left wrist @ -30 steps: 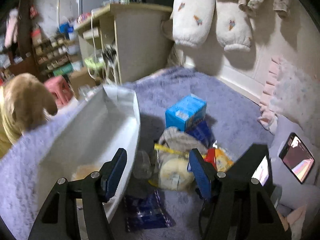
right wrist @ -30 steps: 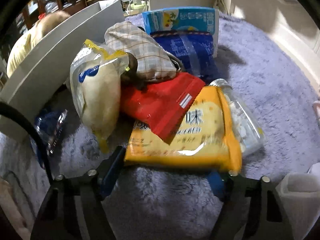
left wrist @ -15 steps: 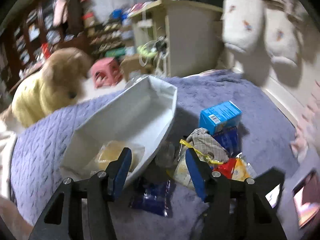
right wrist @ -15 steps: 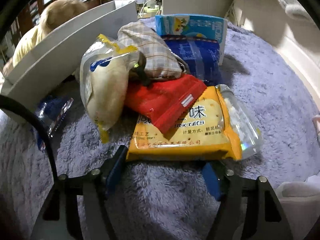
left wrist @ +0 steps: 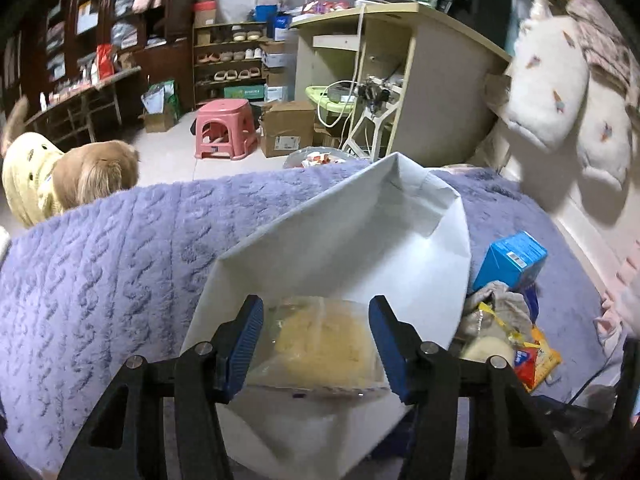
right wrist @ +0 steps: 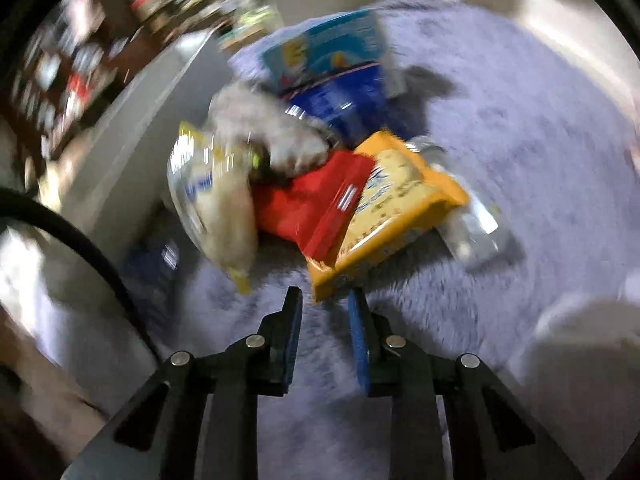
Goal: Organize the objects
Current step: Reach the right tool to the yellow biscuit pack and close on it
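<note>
Early stage, by the look of it. One clear bag (left wrist: pixel 320 344) of yellowish food is seen in the white bin (left wrist: pixel 360 240), just ahead of the left tongs (left wrist: pixel 316 344). Those tongs are closing, moderately apart; no pad contact with the bag is seen, so nothing appears held.

Right of the bin, the pile remains on the purple blanket (right wrist: pixel 520 128): bread bag (right wrist: pixel 212 208), red pack (right wrist: pixel 312 208), yellow biscuits (right wrist: pixel 392 208), blue box (right wrist: pixel 328 52), jar (right wrist: pixel 472 224).

Right tongs (right wrist: pixel 325 300) are closing on a narrow gap, the biscuits' near corner between the tips; grip cannot be told through blur. Most items are still to be binned.
</note>
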{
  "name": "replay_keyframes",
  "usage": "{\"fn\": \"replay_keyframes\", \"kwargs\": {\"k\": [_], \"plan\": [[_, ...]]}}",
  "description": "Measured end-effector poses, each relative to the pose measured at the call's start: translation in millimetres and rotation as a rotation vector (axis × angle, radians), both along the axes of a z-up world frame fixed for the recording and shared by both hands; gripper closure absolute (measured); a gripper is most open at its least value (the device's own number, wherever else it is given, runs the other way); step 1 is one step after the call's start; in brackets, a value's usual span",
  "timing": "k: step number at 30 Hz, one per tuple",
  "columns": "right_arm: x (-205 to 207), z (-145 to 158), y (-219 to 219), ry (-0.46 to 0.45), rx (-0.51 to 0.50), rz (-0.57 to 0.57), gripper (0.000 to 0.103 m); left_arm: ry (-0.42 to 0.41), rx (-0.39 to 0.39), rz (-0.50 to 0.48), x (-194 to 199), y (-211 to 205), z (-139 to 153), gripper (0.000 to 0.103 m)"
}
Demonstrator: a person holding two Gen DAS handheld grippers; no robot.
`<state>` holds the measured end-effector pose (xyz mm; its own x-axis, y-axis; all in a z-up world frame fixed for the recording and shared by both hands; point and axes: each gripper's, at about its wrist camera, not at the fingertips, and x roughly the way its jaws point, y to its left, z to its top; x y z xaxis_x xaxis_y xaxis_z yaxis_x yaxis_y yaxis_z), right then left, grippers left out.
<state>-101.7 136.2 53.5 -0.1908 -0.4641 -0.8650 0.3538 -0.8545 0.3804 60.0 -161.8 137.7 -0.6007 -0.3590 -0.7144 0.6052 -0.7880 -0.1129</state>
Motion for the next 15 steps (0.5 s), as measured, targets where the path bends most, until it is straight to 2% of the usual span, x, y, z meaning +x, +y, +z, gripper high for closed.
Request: {"fn": "replay_keyframes", "kwargs": {"k": [1,2,3,5,6,7,8,9,12,14,15], "plan": [[-7,2,3,-0.07,-0.014,-0.062,0.059,0.003,0.015,-0.01,-1,-2,-3,0.05],[-15,2,5,-0.155,-0.024,-0.146,0.044,0.006,0.027,-0.021,-2,-4,-6,0.05],[-26,-3,7,-0.258,-0.036,-0.23,0.041,0.008,0.031,-0.027,-1,-4,-7,0.05],[-37,-17,11,-0.405,-0.031,-0.377,0.042,-0.005,0.02,-0.037,-5,-3,-11,0.05],[-37,-25,18,-0.462,-0.049,-0.491,0.047,-0.021,0.006,-0.044,-6,0,-13,0.05],[-34,-28,22,-0.457,-0.087,-0.552,0.05,-0.03,0.0,-0.05,-7,0,-13,0.05],[-28,-30,29,-0.407,-0.165,-0.633,0.051,-0.032,0.001,-0.053,-7,1,-13,0.05],[-21,-29,31,-0.305,-0.222,-0.671,0.051,-0.023,0.006,-0.064,-7,2,-11,0.05],[-9,-28,25,-0.037,-0.215,-0.633,0.051,0.035,0.032,-0.076,-3,8,-4,0.05],[-8,-28,24,0.029,-0.234,-0.572,0.051,0.061,0.036,-0.095,-4,17,1,0.05],[-7,-28,25,0.039,-0.269,-0.539,0.055,0.067,0.029,-0.108,-6,22,3,0.05]]}}
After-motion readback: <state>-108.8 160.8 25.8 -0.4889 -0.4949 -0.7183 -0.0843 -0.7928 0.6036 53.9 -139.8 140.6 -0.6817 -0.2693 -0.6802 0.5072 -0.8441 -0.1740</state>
